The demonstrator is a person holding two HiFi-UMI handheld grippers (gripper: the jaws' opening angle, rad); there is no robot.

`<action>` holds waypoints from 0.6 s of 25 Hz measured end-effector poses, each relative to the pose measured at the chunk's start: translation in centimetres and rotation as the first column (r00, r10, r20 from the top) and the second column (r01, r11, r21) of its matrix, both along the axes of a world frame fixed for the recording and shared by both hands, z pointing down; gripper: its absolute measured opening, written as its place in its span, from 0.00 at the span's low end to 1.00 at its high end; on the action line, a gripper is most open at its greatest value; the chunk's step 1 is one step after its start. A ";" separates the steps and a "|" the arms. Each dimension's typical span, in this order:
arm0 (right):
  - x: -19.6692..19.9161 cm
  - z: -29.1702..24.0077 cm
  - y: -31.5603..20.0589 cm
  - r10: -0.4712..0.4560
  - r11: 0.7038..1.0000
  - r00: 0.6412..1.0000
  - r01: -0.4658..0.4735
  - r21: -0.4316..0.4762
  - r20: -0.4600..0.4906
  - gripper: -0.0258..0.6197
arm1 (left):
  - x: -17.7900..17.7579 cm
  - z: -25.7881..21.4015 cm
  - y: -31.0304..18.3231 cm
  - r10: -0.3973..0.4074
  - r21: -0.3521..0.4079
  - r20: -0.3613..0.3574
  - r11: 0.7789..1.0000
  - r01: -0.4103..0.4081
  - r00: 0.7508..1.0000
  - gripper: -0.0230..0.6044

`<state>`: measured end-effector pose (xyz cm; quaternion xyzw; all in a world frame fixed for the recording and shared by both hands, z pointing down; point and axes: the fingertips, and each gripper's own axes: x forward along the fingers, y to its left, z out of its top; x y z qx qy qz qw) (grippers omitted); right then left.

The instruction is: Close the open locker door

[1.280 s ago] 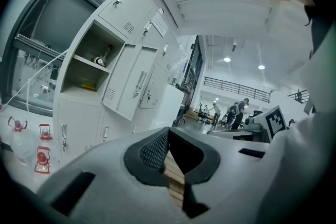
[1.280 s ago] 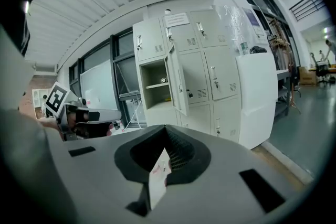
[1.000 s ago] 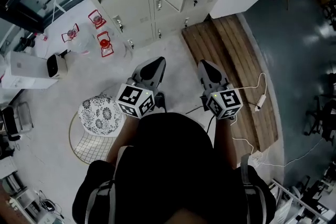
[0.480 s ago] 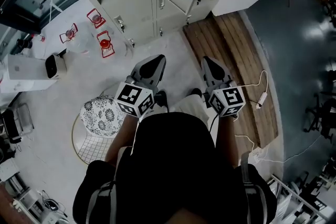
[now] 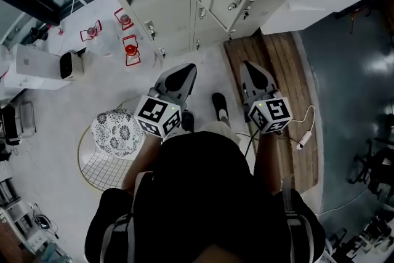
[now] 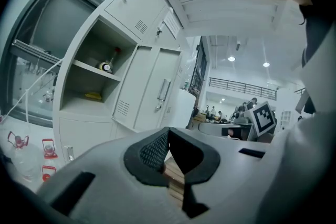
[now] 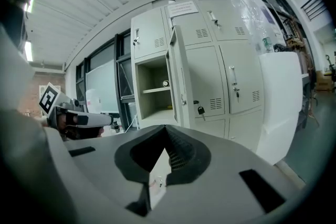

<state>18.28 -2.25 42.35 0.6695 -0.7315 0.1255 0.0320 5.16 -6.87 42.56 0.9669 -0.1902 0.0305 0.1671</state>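
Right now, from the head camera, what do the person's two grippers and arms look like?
The left gripper and the right gripper are alike: pale grey shells tapering to a point, with black ribbed pads. Each carries a cube with black-and-white square markers. The person wears a black top with grey shoulder straps; the forearms are uncovered.

Black top (image 5: 203, 194), grey shoulder straps (image 5: 120, 226), grey left hand-held gripper (image 5: 186, 69), grey right hand-held gripper (image 5: 247, 65), black-and-white marker cubes (image 5: 159, 117)
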 end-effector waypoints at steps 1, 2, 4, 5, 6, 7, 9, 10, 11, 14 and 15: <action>0.5 -0.2 -0.7 -0.012 1.000 1.000 0.012 0.005 -0.001 0.05 | 0.3 -0.4 -0.4 -0.015 0.008 0.000 1.000 0.015 1.000 0.07; 1.0 -0.5 -1.4 -0.024 1.000 1.000 0.024 0.009 -0.001 0.05 | 0.5 -0.7 -0.8 -0.031 0.015 -0.002 0.999 0.031 1.000 0.07; 2.0 -1.1 -2.7 -0.052 0.998 0.999 0.052 0.021 -0.002 0.04 | 1.2 -1.2 -1.4 -0.058 0.025 -0.002 0.998 0.058 0.998 0.07; 2.5 -1.4 -3.4 -0.068 0.997 0.998 0.068 0.028 -0.003 0.05 | 1.6 -1.5 -1.7 -0.069 0.030 -0.001 0.997 0.069 0.998 0.07; 3.0 -1.8 -4.1 -0.085 0.996 0.996 0.085 0.036 -0.004 0.05 | 2.2 -1.7 -1.9 -0.079 0.035 0.000 0.996 0.079 0.997 0.07; 3.5 -2.1 -4.7 -0.103 0.994 0.995 0.103 0.043 -0.008 0.05 | 2.7 -1.9 -2.1 -0.090 0.039 -0.001 0.995 0.089 0.996 0.07; 4.6 -2.6 -6.0 -0.138 0.989 0.990 0.139 0.053 -0.019 0.05 | 3.7 -2.1 -2.5 -0.116 0.041 -0.005 0.992 0.117 0.993 0.07; 5.1 -2.8 -6.5 -0.154 0.986 0.988 0.155 0.057 -0.024 0.05 | 4.2 -2.1 -2.6 -0.133 0.038 -0.008 0.990 0.133 0.991 0.07; 5.6 -3.1 -7.0 -0.170 0.983 0.985 0.171 0.061 -0.028 0.05 | 4.6 -2.1 -2.7 -0.149 0.033 -0.010 0.988 0.149 0.989 0.07; 6.8 -3.9 -8.2 -0.210 0.975 0.977 0.212 0.071 -0.043 0.05 | 5.9 -2.2 -3.0 -0.182 0.031 -0.013 0.983 0.183 0.983 0.07; 7.1 -4.1 -8.6 -0.222 0.972 0.974 0.225 0.073 -0.047 0.05 | 6.2 -2.4 -3.1 -0.192 0.034 -0.013 0.981 0.192 0.981 0.07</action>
